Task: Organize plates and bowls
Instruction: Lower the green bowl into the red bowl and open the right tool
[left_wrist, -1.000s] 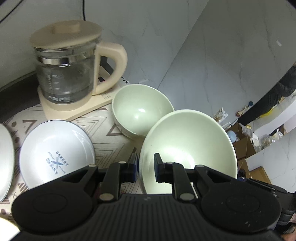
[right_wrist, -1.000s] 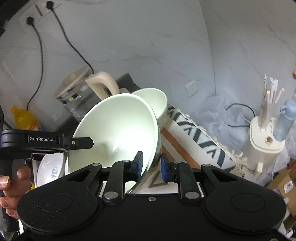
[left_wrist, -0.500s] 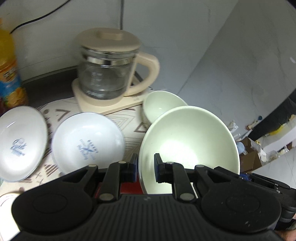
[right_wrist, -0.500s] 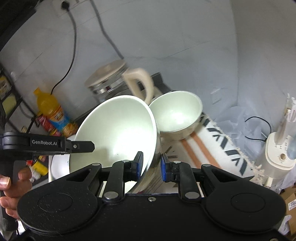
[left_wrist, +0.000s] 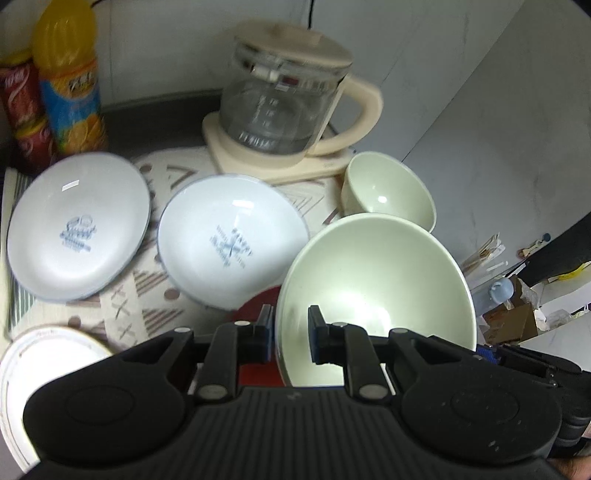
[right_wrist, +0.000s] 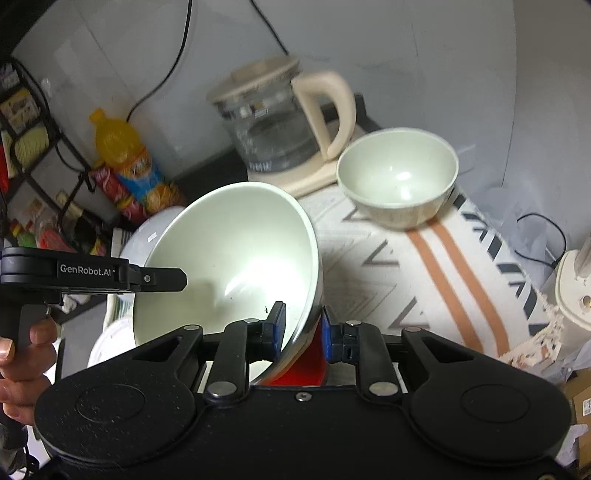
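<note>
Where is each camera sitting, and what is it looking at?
Left wrist: sits on the left gripper, looking forward and down at the big bowl it pinches, with two white plates beyond.
Right wrist: sits on the right gripper, clamped on that bowl's opposite rim; the person's left hand shows.
Shared: big bowl, small bowl, kettle.

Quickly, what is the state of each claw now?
Left claw: closed on the rim of the large bowl.
Right claw: closed on the opposite rim of the same bowl.
</note>
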